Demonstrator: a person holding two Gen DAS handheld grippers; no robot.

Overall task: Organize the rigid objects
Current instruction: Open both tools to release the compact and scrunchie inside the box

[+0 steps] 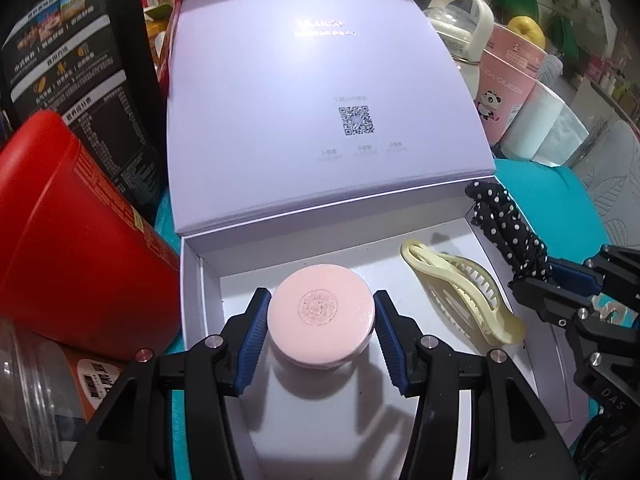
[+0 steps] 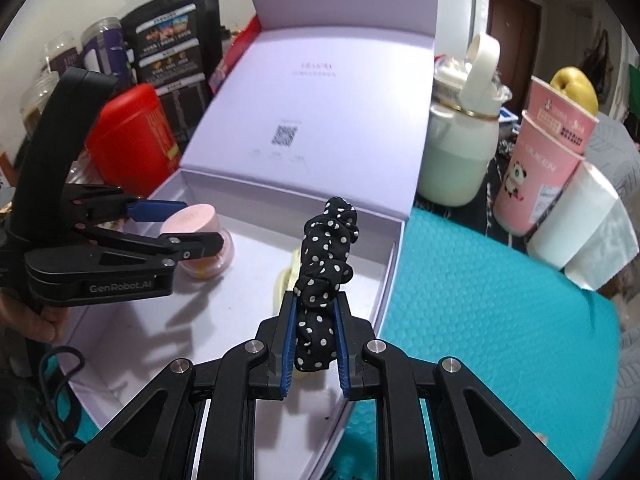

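Note:
My left gripper [image 1: 321, 312] is shut on a round pink jar [image 1: 321, 314], its blue pads pressed on both sides, low inside the open lilac box [image 1: 200, 280]. The right wrist view shows that same jar [image 2: 198, 222] near the box floor at the left, held by the left gripper [image 2: 192, 226]. My right gripper [image 2: 316, 320] is shut on a black scrunchie with white dots [image 2: 326, 256], which stands up over the box's right side. A cream hair claw [image 1: 460, 288] lies on the box floor right of the jar, partly hidden under the scrunchie [image 1: 506, 232] in the right wrist view.
The box lid [image 1: 320, 100] stands open behind. A red canister [image 1: 72, 248] and a clear jar [image 1: 36, 384] crowd the left. A white bottle [image 2: 460, 152], a pink panda carton [image 2: 536, 168] and a paper roll [image 2: 584, 224] stand at the right on a teal mat [image 2: 500, 320].

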